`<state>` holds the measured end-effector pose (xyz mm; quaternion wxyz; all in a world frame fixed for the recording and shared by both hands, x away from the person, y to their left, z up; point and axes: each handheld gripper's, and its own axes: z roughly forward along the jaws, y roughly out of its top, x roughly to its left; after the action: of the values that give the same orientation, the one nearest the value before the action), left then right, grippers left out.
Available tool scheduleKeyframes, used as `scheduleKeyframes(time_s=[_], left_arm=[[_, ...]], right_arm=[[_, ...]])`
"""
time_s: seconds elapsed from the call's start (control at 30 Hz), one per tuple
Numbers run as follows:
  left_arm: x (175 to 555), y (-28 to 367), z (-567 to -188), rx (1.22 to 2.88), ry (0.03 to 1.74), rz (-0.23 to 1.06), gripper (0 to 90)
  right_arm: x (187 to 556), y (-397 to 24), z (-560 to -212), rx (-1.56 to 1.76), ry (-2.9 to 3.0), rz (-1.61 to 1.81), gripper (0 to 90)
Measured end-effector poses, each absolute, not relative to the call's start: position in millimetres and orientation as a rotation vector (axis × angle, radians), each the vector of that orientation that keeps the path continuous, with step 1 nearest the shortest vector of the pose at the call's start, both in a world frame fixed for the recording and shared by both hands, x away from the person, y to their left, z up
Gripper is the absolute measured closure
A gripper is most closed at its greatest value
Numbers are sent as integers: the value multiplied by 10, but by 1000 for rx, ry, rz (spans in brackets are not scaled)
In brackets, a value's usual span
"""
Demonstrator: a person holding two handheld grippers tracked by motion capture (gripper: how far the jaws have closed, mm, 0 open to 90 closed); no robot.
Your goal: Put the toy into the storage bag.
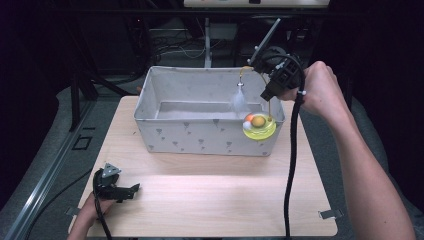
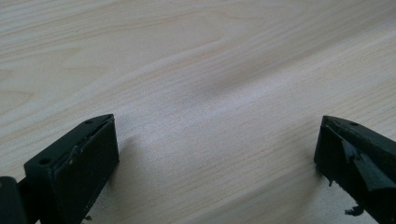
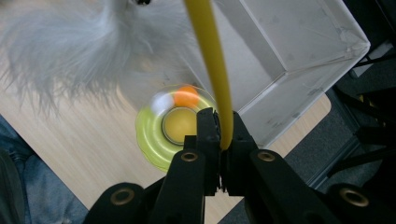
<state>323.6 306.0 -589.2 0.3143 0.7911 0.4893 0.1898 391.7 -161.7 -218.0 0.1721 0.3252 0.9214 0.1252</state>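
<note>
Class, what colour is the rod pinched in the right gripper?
Yellow rod, clearest in the right gripper view.

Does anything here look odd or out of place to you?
Yes: the yellow cat toy is not resting anywhere. It dangles in the air at the fabric bin's front right corner, held by its thin yellow wand in the right hand-held gripper, white feather hanging alongside.

— Do you see any word, number or brand somewhere?
— No, nothing I can read. The fabric bin (image 1: 200,135) carries only a pattern of small grey triangles, no letters.
</note>
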Motion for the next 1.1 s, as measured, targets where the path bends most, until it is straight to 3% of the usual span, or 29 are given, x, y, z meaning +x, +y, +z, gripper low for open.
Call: scheduleKeyframes(time_s=[1.1], left_arm=[[3237,3062,-5891,2087,1288,499,0]], right_arm=[[4659,-1802,-2161,1156,2483,315,878]])
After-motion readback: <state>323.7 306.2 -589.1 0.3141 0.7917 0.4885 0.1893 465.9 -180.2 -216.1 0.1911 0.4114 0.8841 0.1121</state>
